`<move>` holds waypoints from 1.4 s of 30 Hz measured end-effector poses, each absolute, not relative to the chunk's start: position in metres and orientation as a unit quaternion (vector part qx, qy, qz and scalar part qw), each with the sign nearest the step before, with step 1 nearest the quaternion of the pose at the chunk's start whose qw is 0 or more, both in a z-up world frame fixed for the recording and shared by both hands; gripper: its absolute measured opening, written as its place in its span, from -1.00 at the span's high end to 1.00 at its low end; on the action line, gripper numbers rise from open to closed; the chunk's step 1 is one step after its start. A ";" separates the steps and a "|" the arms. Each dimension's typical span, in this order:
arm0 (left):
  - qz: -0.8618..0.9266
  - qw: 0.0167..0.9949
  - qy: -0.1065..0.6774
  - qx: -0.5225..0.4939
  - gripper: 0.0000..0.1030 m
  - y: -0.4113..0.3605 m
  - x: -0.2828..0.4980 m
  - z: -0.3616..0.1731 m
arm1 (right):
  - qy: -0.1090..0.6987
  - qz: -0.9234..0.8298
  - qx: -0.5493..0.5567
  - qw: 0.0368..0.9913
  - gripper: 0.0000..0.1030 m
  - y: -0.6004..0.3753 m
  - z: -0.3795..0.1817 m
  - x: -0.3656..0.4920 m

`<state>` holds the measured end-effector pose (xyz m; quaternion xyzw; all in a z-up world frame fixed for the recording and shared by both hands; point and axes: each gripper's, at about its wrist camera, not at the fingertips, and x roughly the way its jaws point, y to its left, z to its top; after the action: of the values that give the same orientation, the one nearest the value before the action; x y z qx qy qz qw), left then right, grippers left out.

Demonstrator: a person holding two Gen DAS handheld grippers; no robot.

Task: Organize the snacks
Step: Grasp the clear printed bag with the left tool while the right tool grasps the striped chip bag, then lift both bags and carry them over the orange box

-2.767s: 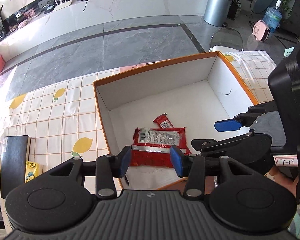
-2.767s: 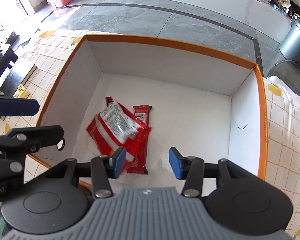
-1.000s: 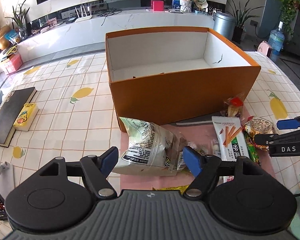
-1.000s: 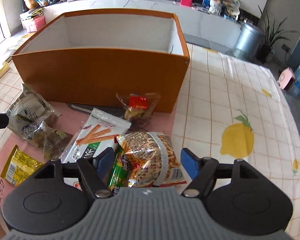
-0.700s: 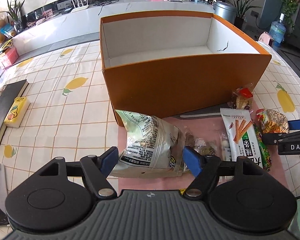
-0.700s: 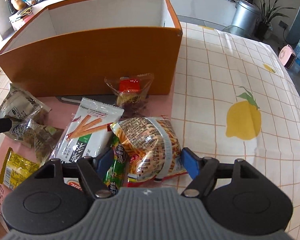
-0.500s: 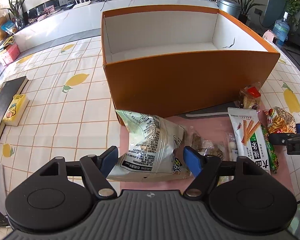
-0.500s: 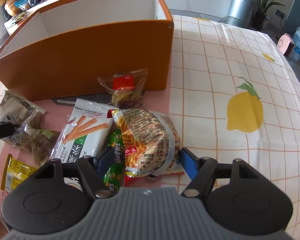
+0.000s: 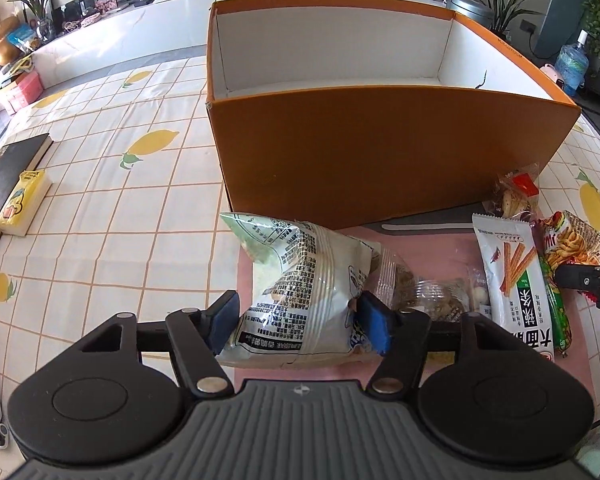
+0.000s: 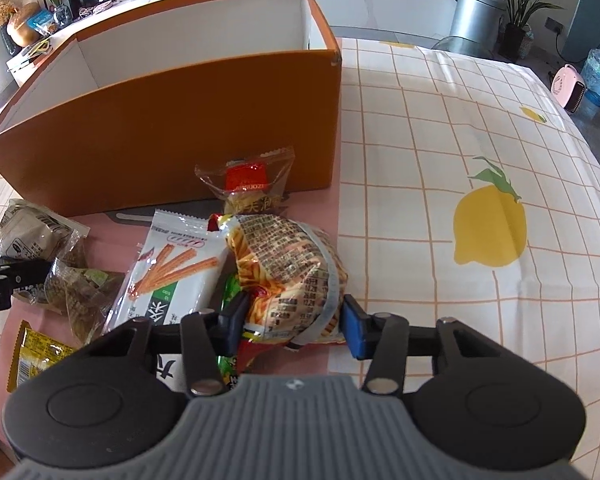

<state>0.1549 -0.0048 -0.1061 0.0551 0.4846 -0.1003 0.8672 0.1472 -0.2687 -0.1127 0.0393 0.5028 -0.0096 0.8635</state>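
A puffy pale green snack bag [image 9: 304, 276] lies on the pink mat [image 9: 432, 244] in front of the orange box [image 9: 380, 152]. My left gripper [image 9: 298, 322] straddles the bag's near end; its jaws are closing and both blue pads touch the bag's sides. In the right wrist view an orange bag printed with fries [image 10: 288, 268] lies at the mat's right edge. My right gripper [image 10: 294, 326] is closing on it, and its pads squeeze the bag's near end. The box [image 10: 160, 128] stands open-topped behind; its floor is hidden from here.
More snacks lie on the mat: a white-and-green stick pack [image 10: 176, 268], a clear pack with a red label [image 10: 252, 188], a clear pack of brown pieces [image 9: 420, 292], a yellow packet [image 10: 36, 354]. A dark book [image 9: 4, 184] and a yellow carton [image 9: 22, 204] sit far left.
Both grippers left the box and came down to the snacks in front of it. Their jaws have narrowed, the left onto the pale green bag, the right onto the fries bag.
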 end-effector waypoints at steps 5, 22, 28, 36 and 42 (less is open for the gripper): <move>-0.096 0.869 0.482 0.065 -0.15 -0.008 0.154 -0.114 | 0.497 -0.012 0.031 0.867 0.21 -0.265 -0.111 0.144; -0.056 0.896 0.439 0.032 0.09 0.007 0.121 -0.074 | 0.445 -0.026 0.060 0.893 0.30 -0.271 -0.083 0.118; -0.050 0.907 0.418 0.019 0.11 0.012 0.109 -0.055 | 0.410 -0.037 0.068 0.909 0.30 -0.271 -0.071 0.105; -0.058 0.916 0.396 0.019 0.13 0.009 0.089 -0.032 | 0.417 0.020 0.113 0.902 0.31 -0.260 -0.065 0.085; -0.068 0.924 0.376 0.021 0.15 0.003 0.084 -0.012 | 0.408 0.062 0.129 0.902 0.31 -0.246 -0.047 0.071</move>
<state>0.0838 0.0032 -0.0120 0.0214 0.3756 -0.0684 0.9240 0.0711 -0.2461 -0.0469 0.1289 0.4077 0.0616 0.9019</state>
